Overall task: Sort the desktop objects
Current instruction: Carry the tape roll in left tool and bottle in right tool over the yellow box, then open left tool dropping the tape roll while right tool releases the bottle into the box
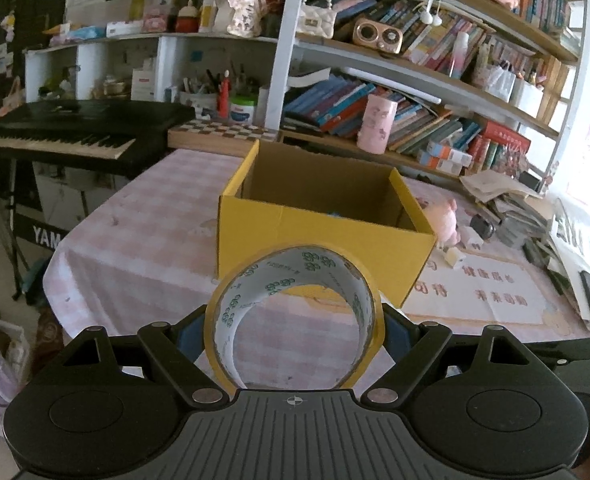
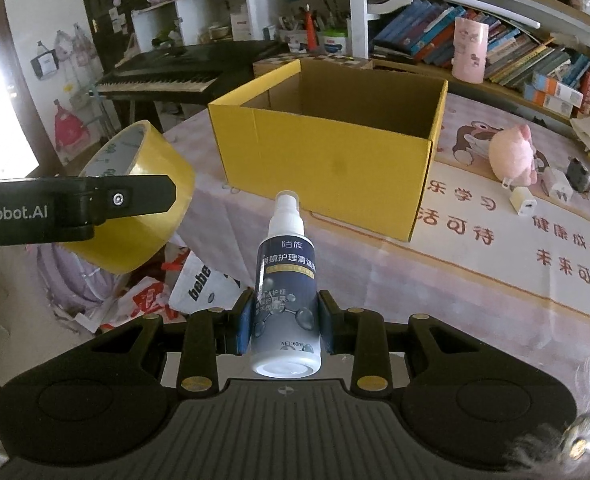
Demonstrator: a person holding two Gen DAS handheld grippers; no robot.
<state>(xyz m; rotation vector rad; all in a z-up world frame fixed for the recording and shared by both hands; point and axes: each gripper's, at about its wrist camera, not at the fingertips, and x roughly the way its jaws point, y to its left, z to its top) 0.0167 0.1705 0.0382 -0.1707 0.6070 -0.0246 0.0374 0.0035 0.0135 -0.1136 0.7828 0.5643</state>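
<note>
My left gripper (image 1: pixel 294 330) is shut on a roll of yellow tape (image 1: pixel 295 276), held upright in the air before the near edge of the table. The same tape roll (image 2: pixel 143 200) and one left finger (image 2: pixel 95 200) show at the left of the right wrist view. My right gripper (image 2: pixel 285 320) is shut on a small spray bottle (image 2: pixel 287 280) with a dark label and white nozzle, its pads pressing on the bottle's sides. An open yellow cardboard box (image 1: pixel 323 236) stands on the table ahead of both grippers; the box (image 2: pixel 327 160) looks mostly empty inside.
A pink plush toy (image 2: pixel 513 156), white chargers (image 2: pixel 525 202) and a dark small object lie right of the box on the checked tablecloth (image 1: pixel 155 232). A black keyboard (image 1: pixel 79 132) stands to the left, bookshelves (image 1: pixel 415 112) behind. Bags lie on the floor (image 2: pixel 143 296) below.
</note>
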